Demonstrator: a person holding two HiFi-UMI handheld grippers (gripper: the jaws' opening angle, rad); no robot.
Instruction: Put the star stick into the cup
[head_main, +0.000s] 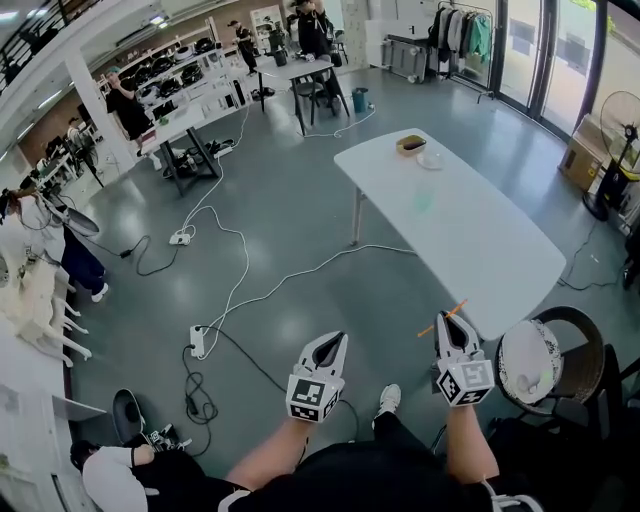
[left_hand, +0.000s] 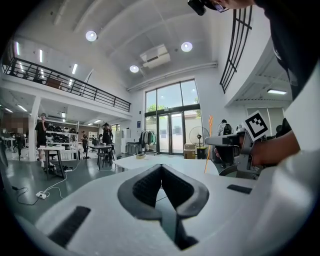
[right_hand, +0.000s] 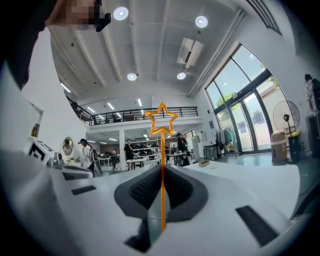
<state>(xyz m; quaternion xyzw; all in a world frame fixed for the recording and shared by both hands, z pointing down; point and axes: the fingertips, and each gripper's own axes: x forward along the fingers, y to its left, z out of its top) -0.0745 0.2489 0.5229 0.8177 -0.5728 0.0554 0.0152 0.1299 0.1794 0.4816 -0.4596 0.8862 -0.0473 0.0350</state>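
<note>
Your right gripper (head_main: 447, 322) is covering most of the star stick (head_main: 458, 307) in the head view, leaving only a thin orange sliver showing, with its star looking too small to make out. The cup (head_main: 423, 200) is showing only as a faint greenish smudge on the table (head_main: 500, 250).

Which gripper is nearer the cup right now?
Right. The right gripper, shut on the star stick, is at the table's near end, short of the cup; the left gripper is off to the left over the floor.
</note>
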